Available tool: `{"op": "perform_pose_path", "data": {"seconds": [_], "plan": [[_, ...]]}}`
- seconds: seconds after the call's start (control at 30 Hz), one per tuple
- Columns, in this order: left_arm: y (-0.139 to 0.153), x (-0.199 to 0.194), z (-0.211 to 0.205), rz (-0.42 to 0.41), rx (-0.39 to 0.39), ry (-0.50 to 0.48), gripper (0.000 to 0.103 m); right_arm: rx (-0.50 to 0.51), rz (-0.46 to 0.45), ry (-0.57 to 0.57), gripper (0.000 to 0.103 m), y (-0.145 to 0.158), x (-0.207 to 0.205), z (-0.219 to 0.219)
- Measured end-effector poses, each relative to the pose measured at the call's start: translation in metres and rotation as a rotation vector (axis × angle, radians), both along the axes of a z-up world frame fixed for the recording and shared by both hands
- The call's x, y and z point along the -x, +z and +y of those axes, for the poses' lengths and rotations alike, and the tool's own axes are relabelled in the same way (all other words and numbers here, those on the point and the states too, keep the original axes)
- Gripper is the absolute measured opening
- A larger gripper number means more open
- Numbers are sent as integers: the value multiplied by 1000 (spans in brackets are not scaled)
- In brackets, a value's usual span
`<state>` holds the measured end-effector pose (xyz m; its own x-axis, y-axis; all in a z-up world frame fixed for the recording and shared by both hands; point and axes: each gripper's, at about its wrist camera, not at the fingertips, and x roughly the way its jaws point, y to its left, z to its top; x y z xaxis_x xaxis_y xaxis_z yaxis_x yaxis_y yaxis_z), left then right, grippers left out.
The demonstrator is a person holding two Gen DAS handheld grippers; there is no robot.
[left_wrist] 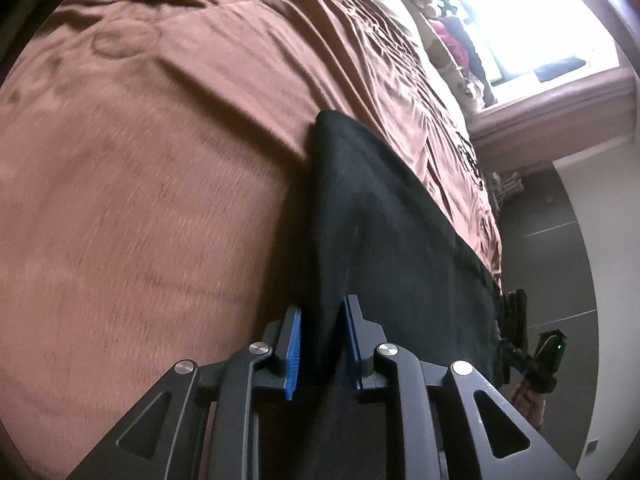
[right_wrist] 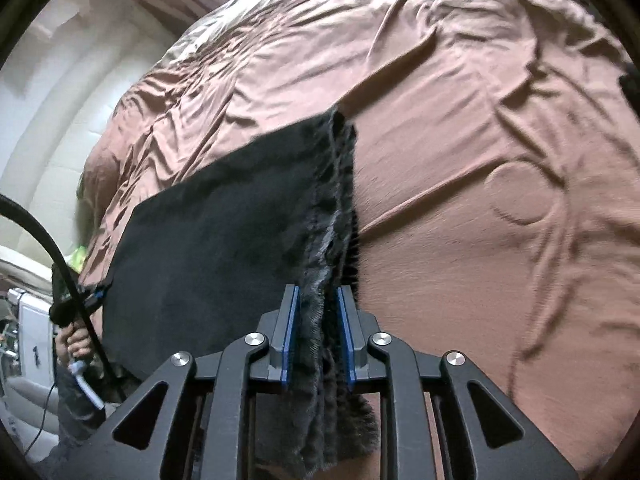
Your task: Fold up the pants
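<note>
Rumpled brown bedding covered the bed (left_wrist: pixel 140 200) beyond both jaws. The black pants (left_wrist: pixel 380 220) hung stretched between the two grippers above it. The left gripper (left_wrist: pixel 322 348) stood narrow, a fold of cloth between its jaws but apparently loose. The right gripper (right_wrist: pixel 318 340) stood narrow around the thick seamed edge, its grip uncertain. Best to keep both edges level and taut, then lower them flat together.

The pants (left_wrist: pixel 384 216) are seen as plain black, with a greyer, ribbed-looking band (right_wrist: pixel 324 248) along one edge, though blur makes this uncertain. The bed (left_wrist: pixel 140 200) is covered in plain brown-pink cloth. Blue pads (left_wrist: pixel 294 354) are carried on a black hand-held gripper (left_wrist: pixel 320 354).
</note>
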<state>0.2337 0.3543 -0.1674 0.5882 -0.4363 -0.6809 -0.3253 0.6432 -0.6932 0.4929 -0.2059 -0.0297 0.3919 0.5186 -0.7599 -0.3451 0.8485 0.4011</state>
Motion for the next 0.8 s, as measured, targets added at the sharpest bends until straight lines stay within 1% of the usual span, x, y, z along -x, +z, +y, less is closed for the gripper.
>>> {"op": "perform_pose_path", "data": {"seconds": [0.17,0.23,0.27,0.47,0.57,0.67,0.73,0.8], "plan": [[-6,31,-5,-7,47,13,20,-5,-47,-4,16,13,15,10],[-9,42,-8,-8,61,26,22,-2,-70,10,16,18,24,12],[-10,48,-8,-12,73,36,25,-2,-78,17,16,19,29,14],[-20,86,-12,-42,176,96,26,-19,-130,61,16,31,60,24],[-22,97,-12,-68,224,121,26,-8,-150,90,16,34,74,35],[-25,107,-14,-89,252,153,27,19,-175,103,16,39,82,45],[-26,111,-18,-102,269,151,32,11,-184,102,16,39,86,53],[-27,111,-25,-106,264,143,33,27,-190,108,16,40,91,60]]}}
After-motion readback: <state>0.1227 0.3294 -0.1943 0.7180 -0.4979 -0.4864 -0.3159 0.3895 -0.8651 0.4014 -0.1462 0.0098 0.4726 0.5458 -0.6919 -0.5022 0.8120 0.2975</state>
